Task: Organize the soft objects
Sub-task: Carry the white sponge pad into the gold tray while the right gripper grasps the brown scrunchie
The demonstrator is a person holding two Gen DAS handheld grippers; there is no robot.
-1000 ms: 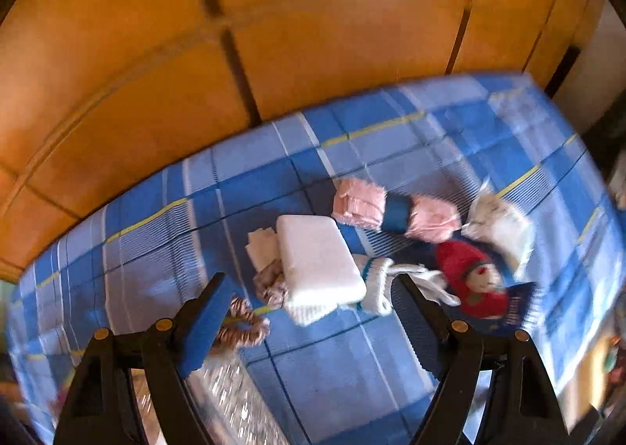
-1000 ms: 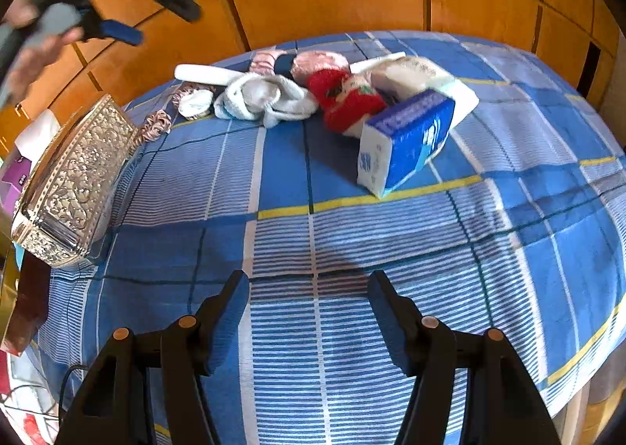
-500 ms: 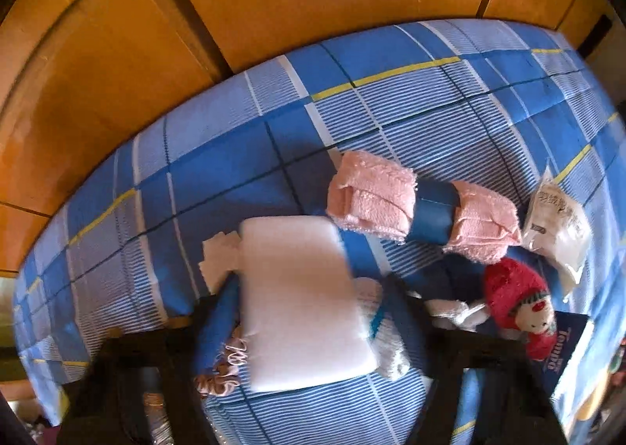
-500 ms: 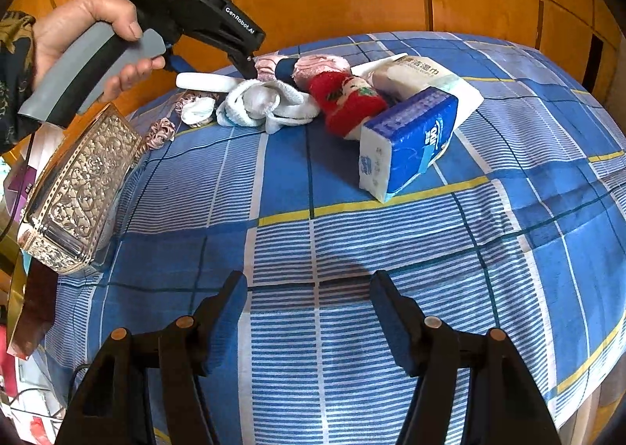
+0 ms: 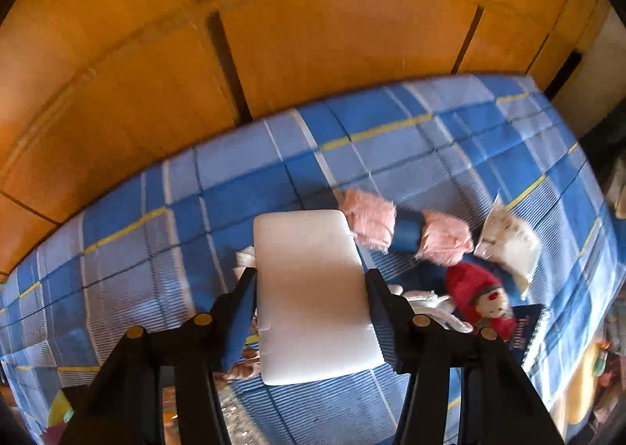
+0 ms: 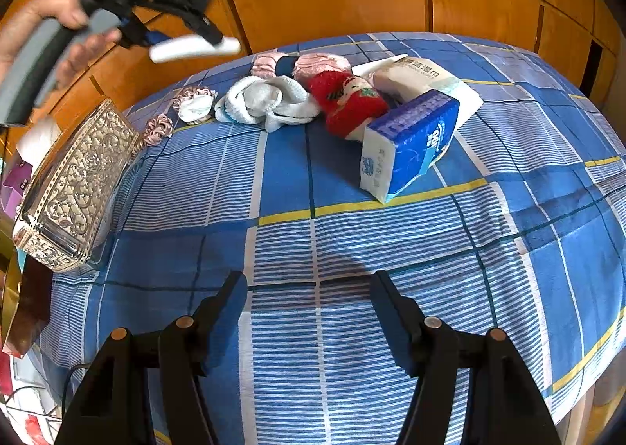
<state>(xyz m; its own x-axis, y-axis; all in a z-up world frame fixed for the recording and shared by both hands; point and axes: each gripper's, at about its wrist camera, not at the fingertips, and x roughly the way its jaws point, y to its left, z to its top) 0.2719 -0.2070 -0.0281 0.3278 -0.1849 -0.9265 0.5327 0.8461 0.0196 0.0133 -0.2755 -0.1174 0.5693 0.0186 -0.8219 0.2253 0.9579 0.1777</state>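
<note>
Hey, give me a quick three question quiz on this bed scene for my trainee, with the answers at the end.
1. True or false: the right tool is empty.
2. Which thing is off the bed? A sock, B pad, C doll.
3. Fill in: in the right wrist view, the ornate box sits at the bed's ___ edge.

Key
1. True: its jaws stand open over bare cloth.
2. B: the left tool has it in the air, jaws closing with the pad between them.
3. Left.
</note>
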